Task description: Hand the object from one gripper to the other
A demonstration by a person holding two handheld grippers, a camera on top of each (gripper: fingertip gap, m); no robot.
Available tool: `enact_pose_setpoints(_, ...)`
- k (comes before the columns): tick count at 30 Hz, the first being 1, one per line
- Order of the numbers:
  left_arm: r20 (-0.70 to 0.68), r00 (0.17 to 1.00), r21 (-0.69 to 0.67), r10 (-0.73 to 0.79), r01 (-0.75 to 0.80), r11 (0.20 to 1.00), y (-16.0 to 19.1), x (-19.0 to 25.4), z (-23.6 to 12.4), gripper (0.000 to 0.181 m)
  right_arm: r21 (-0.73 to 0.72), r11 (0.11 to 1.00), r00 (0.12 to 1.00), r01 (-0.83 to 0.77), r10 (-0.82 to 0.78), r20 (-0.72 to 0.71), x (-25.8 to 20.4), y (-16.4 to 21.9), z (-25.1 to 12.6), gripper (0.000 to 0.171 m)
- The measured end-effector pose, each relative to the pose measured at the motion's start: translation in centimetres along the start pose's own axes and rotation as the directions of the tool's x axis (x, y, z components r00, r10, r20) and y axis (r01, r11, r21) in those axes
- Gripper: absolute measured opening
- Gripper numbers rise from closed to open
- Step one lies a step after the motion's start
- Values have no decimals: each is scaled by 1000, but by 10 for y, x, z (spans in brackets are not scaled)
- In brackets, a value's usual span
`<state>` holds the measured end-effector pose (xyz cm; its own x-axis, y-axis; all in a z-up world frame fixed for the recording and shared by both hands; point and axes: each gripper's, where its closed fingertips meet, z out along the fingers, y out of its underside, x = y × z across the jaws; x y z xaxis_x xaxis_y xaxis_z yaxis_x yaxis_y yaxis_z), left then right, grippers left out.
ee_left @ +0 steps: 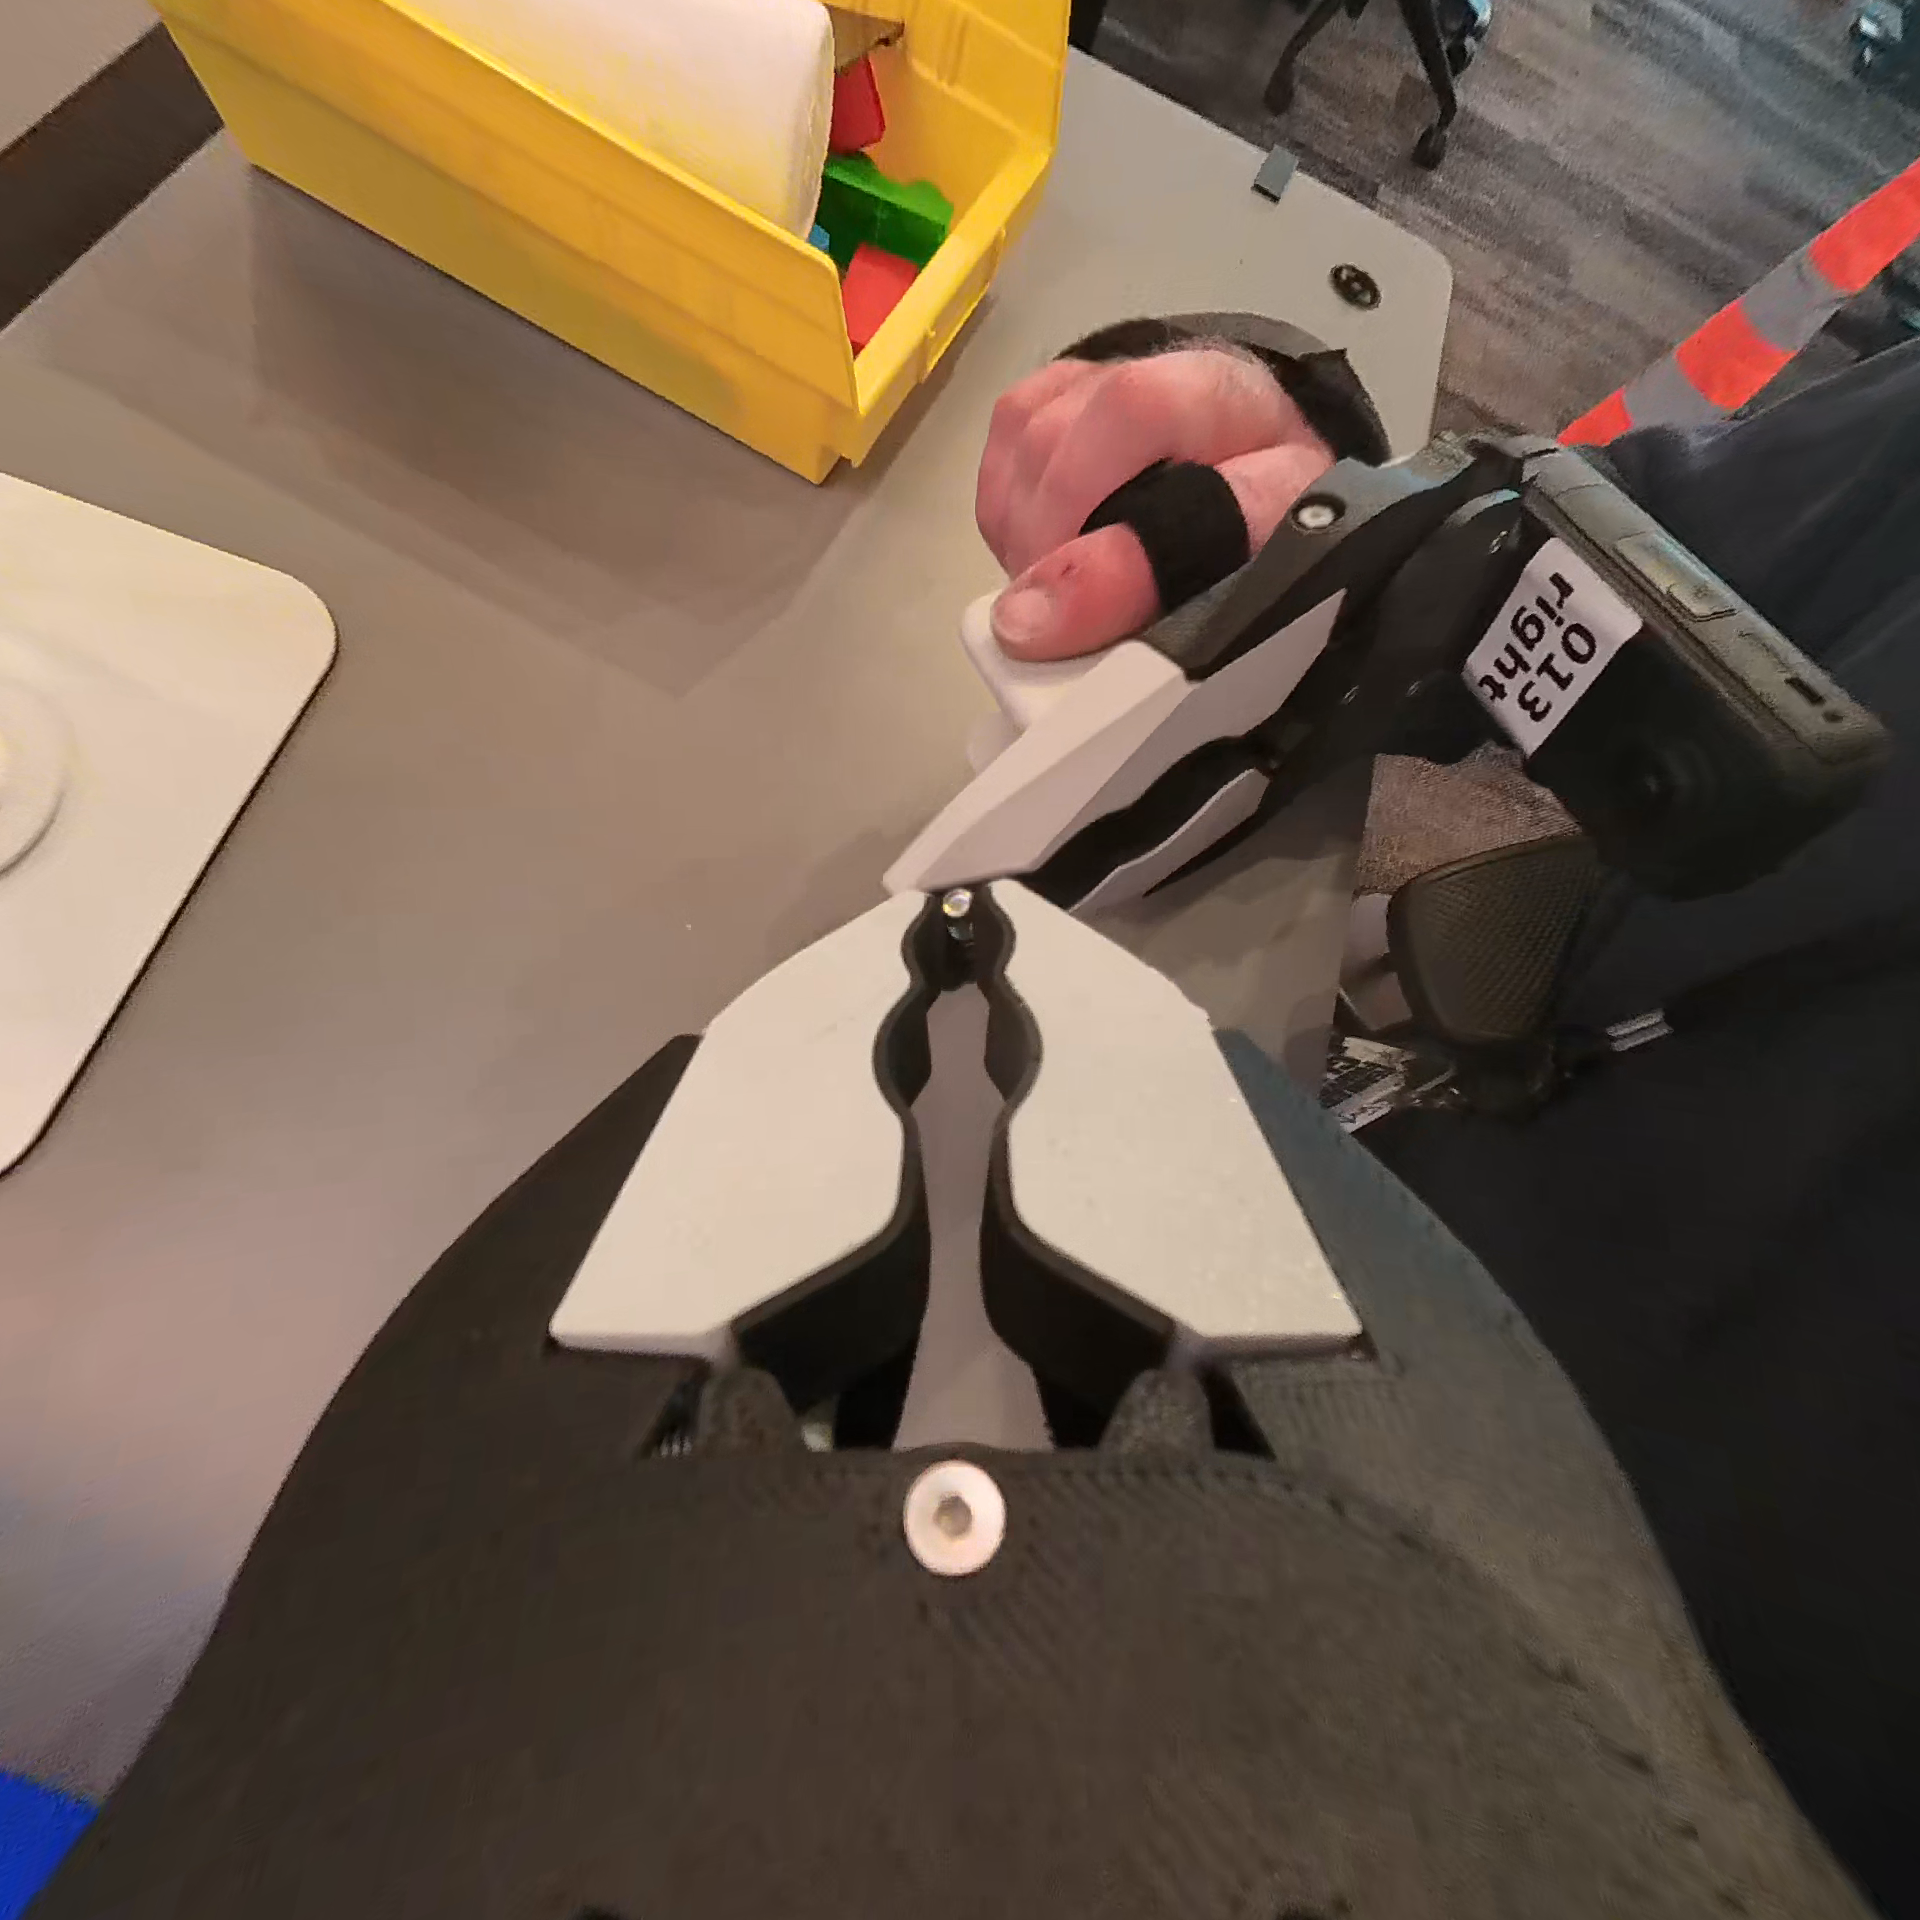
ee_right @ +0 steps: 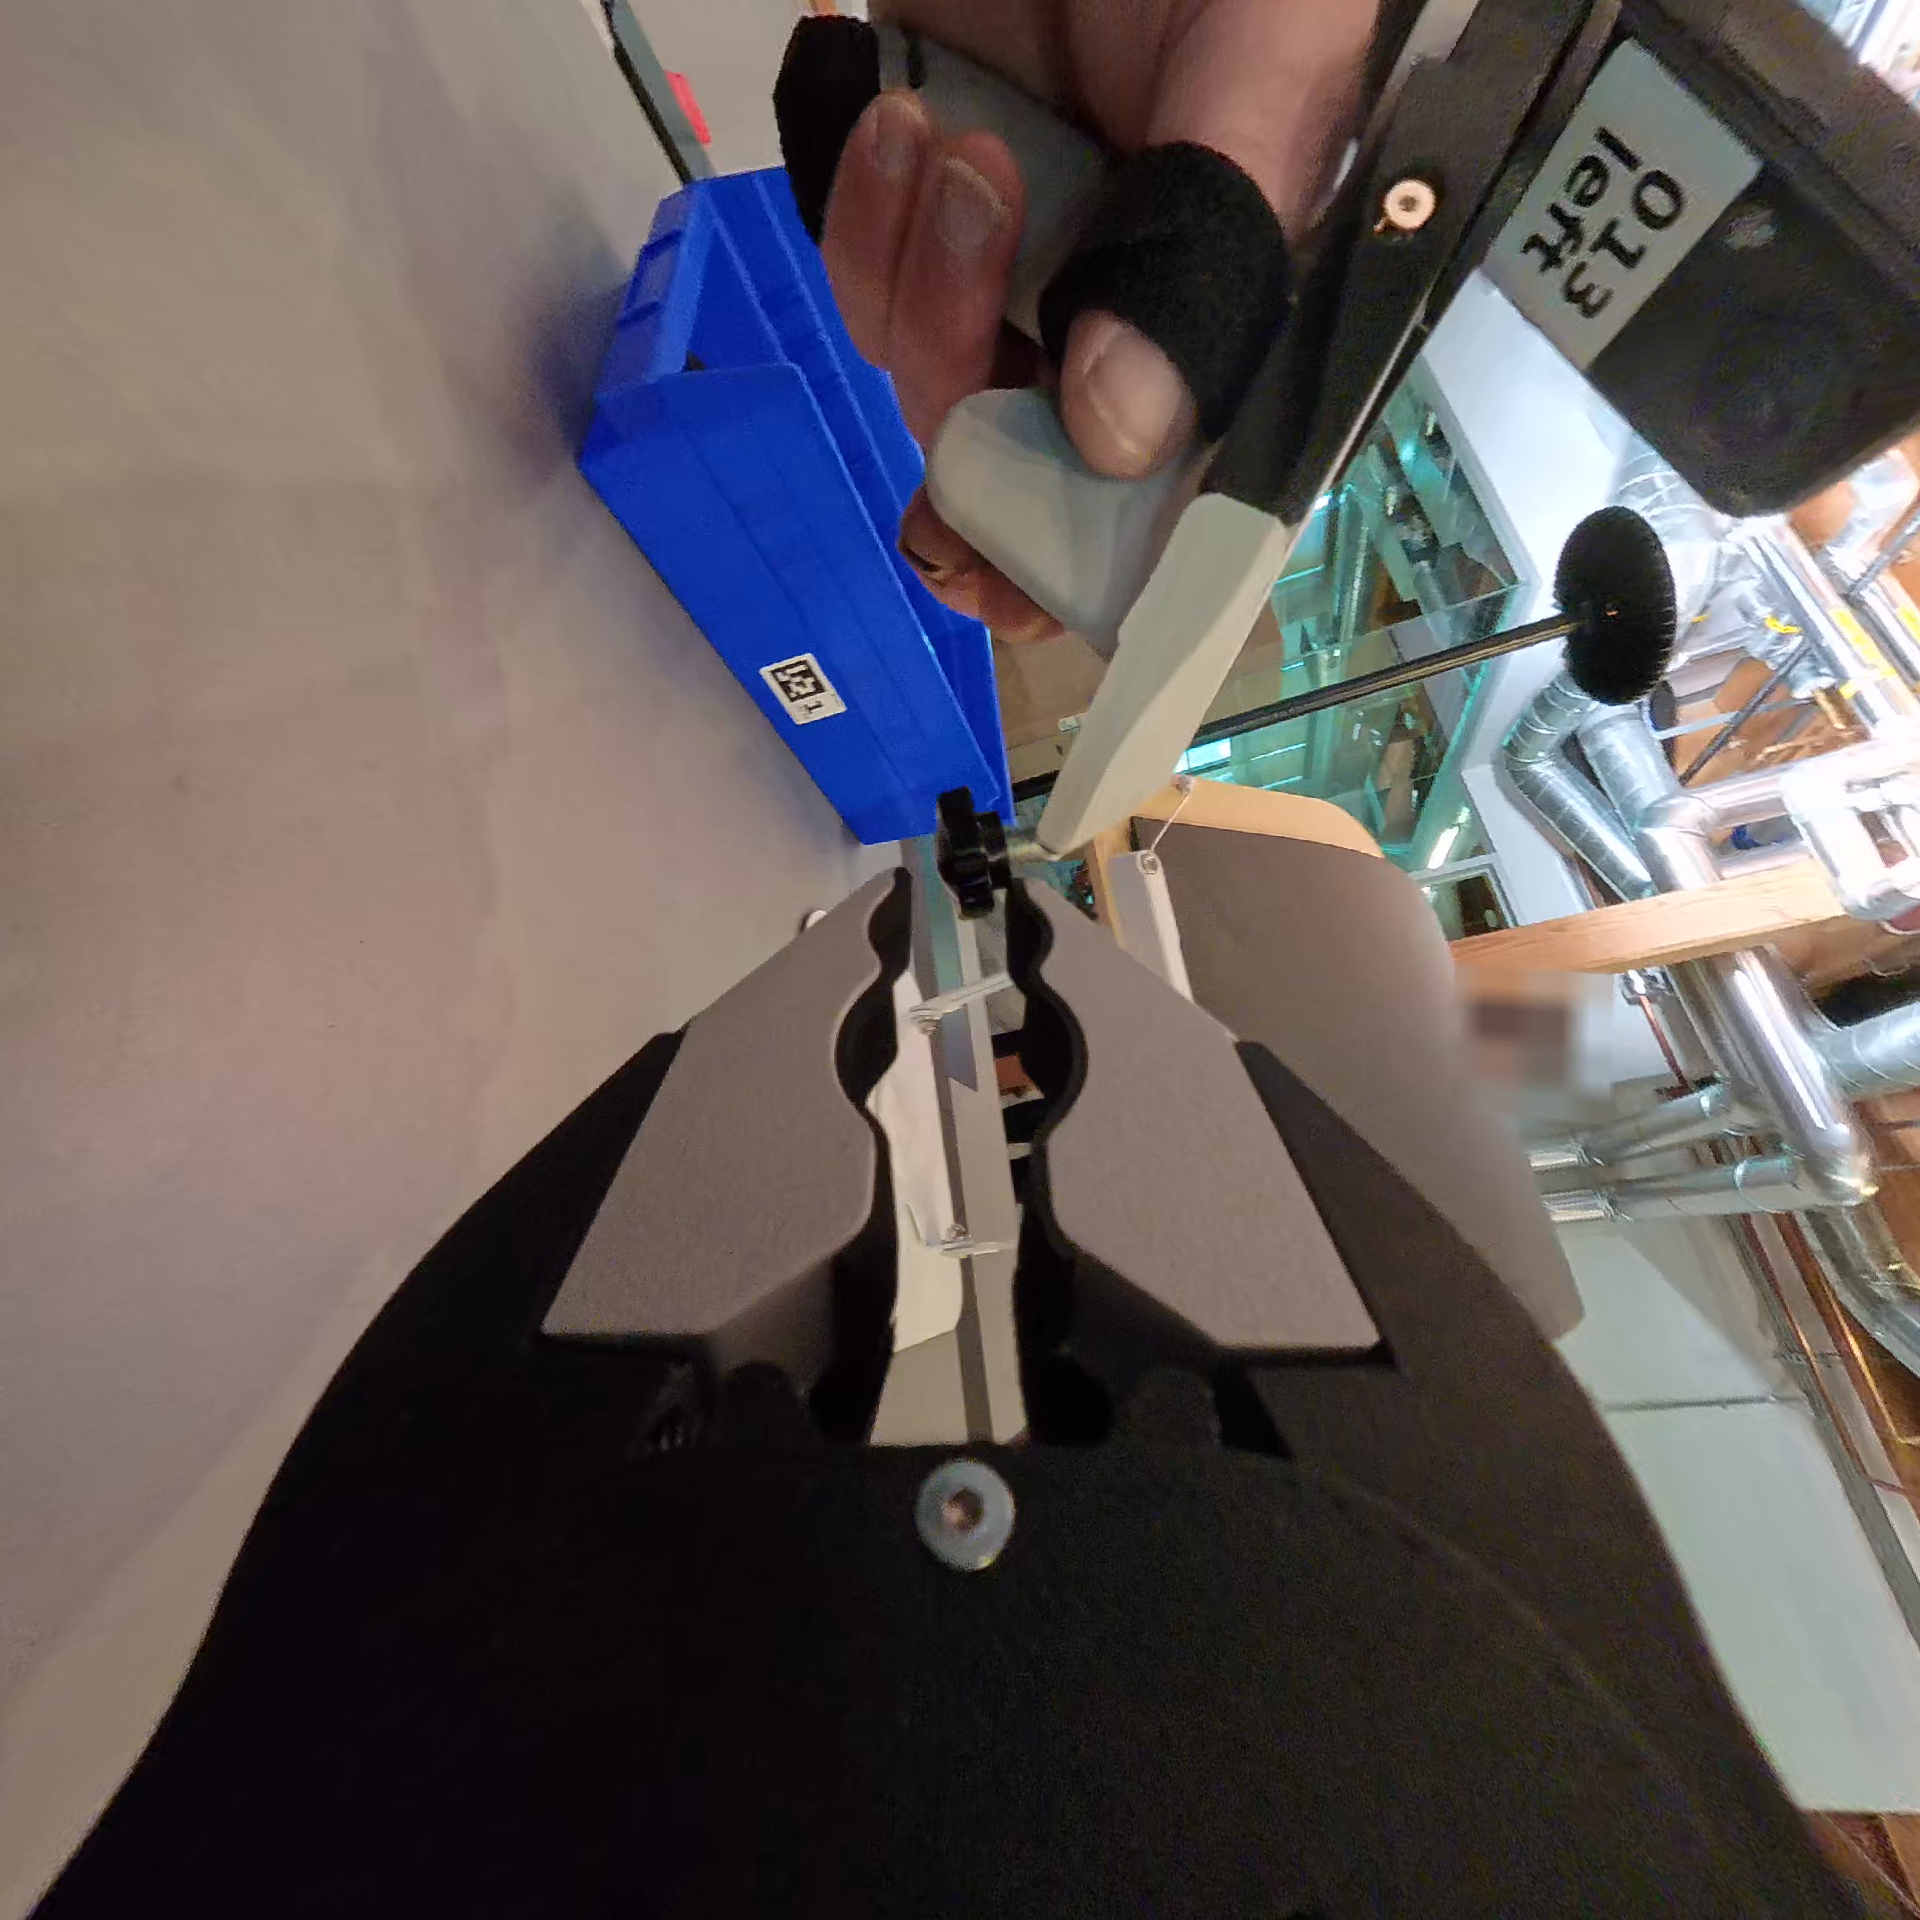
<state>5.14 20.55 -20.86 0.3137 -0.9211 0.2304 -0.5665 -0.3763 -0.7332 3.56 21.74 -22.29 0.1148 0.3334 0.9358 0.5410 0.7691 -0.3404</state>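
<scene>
The object is a small black knob [ee_right: 971, 847] on a short metal stud [ee_left: 956, 900]. My left gripper [ee_left: 958, 914] is shut on the stud at its very tips. In the right wrist view, one grey finger [ee_right: 1143, 665] of the left gripper comes down from the upper right and meets the stud's end. My right gripper [ee_right: 966, 888] has its tips on either side of the knob head, jaws a little wider than the left's. I cannot tell whether its pads touch the knob. In the left wrist view its upper finger [ee_left: 1039, 769] reaches in from the right. Both grippers are above the grey table [ee_left: 520, 623].
A yellow bin [ee_left: 582, 270] with coloured blocks and a white roll stands at the back. A white mat [ee_left: 156, 727] lies at the left. A blue bin [ee_right: 769, 520] stands on the table behind the right gripper's tips. The table edge and an office chair are at the right.
</scene>
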Motion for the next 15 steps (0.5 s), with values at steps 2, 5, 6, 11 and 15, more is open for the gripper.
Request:
enact_pose_setpoints(2,10,1000,-23,14,-14,1000,4,-1,3,5,-4,1000,1000,-3,3,17,-2,1,0,8)
enact_pose_setpoints(5,8,1000,-18,2,-1,1000,5,-2,5,5,-15,1000,999,-17,18,29,-4,3,0,7)
enact_pose_setpoints(6,10,1000,-16,1,-1,1000,4,-3,6,5,-17,999,999,-32,33,32,-4,3,1,7)
enact_pose_setpoints(11,49,996,28,69,-70,997,-3,-3,6,5,6,985,984,-174,173,49,0,4,-1,6)
enact_pose_setpoints(15,176,953,46,248,-260,965,-10,-4,1,9,54,913,910,-403,395,125,3,2,-2,6)
